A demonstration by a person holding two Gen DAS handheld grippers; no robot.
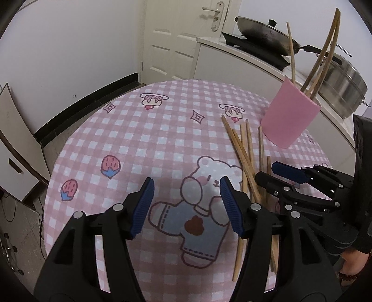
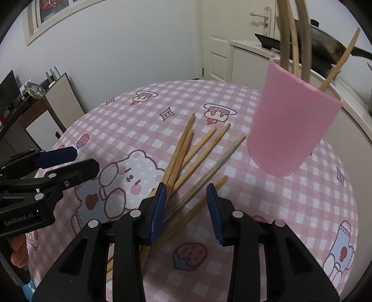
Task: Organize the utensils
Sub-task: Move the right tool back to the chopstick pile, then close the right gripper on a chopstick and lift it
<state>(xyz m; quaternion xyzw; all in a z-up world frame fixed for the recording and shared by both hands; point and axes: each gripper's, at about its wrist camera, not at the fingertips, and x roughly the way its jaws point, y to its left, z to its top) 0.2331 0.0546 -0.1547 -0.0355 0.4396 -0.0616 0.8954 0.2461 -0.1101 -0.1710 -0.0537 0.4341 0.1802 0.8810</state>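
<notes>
Left tool [image 1: 187,204] hangs released over the bear-print tabletop [image 1: 144,139], "GenRobot.AI" readable on its side. Right tool [image 2: 186,209] gapes over the loose chopsticks [image 2: 186,151], gripping none; more stand in the pink cup [image 2: 290,130] beyond

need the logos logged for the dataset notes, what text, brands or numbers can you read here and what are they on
"GenRobot.AI": white lettering on the black body of the left gripper, seen in the right wrist view.
The framed picture high on the wall may carry marks, but they are too blurred to read.
No readable text on the pink cup, the chopsticks or the tablecloth, which bears only cartoon prints.
</notes>
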